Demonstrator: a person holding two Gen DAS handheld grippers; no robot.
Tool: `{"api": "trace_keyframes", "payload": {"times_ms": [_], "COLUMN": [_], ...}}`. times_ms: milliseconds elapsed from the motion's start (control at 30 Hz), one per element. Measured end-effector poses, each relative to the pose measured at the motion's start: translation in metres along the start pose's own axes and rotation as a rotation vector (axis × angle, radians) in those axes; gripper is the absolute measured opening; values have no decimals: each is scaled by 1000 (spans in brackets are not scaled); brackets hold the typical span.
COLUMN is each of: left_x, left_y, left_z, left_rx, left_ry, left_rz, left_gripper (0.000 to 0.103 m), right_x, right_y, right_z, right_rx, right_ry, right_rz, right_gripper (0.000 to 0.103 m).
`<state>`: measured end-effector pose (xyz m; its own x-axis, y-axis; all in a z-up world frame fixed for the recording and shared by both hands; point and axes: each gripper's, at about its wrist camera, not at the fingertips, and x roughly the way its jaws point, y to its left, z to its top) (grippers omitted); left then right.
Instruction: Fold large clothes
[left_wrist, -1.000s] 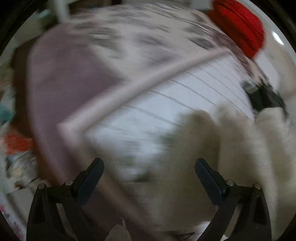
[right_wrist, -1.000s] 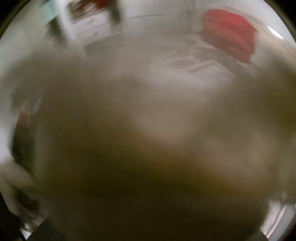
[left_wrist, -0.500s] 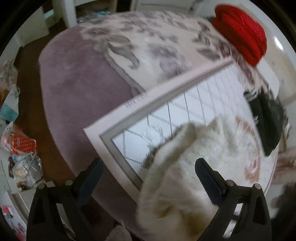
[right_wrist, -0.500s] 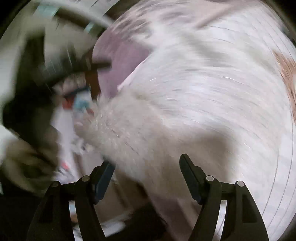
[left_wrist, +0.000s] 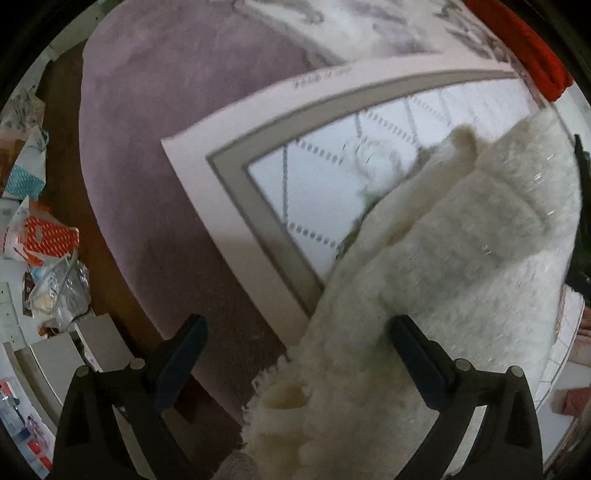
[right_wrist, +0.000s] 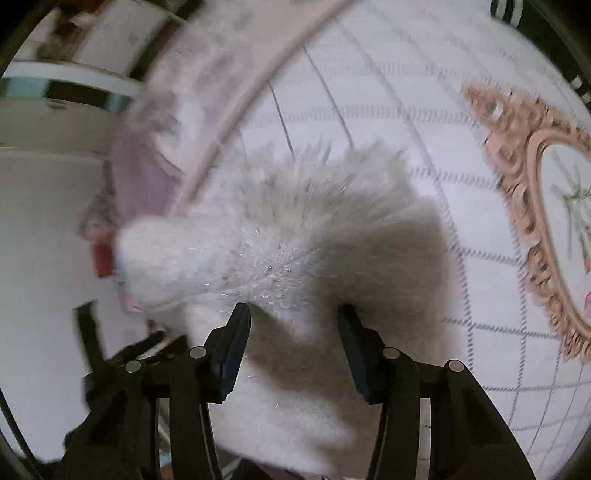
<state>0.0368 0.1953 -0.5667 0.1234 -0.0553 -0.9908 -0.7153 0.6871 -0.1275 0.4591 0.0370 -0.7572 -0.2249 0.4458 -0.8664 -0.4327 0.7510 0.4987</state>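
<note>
Fluffy white garment (left_wrist: 443, 266) lies bunched on the patterned mat (left_wrist: 325, 184) over the mauve bedspread (left_wrist: 147, 129). Left gripper (left_wrist: 295, 343) jaws spread wide above its edge, holding nothing. Right gripper (right_wrist: 293, 325) jaws partly apart with fleece (right_wrist: 295, 240) between; grip unclear.

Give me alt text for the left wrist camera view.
A fluffy cream fleece garment lies on a white quilted mat with a grey border, over a mauve bedspread. The open left gripper hovers above the garment's near edge.

The left claw (left_wrist: 295, 343) gapes wide, while the right claw (right_wrist: 293, 325) stands half-spread.
</note>
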Motion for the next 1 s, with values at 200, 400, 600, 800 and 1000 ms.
{"api": "trace_keyframes", "payload": {"times_ms": [200, 400, 600, 800, 1000], "left_x": [-21, -43, -68, -62, -40], "left_y": [-2, -3, -1, -22, -43], "left_z": [-1, -1, 4, -6, -32], "left_rx": [-50, -49, -32, 55, 59], "left_ry": [-61, -98, -172, -175, -97], "left_rz": [-21, 7, 46, 72, 16], "left_gripper": [103, 103, 103, 103, 103], "right_x": [30, 77, 26, 6, -78], "right_y": [-85, -83, -105, -119, -101], "right_z": [-16, -38, -128, -256, -245], "right_rx": [166, 188, 640, 897, 547], "right_ry": [67, 64, -243, -161, -120], "right_rz": [108, 434, 380, 273, 23], "right_gripper": [97, 71, 53, 77, 77]}}
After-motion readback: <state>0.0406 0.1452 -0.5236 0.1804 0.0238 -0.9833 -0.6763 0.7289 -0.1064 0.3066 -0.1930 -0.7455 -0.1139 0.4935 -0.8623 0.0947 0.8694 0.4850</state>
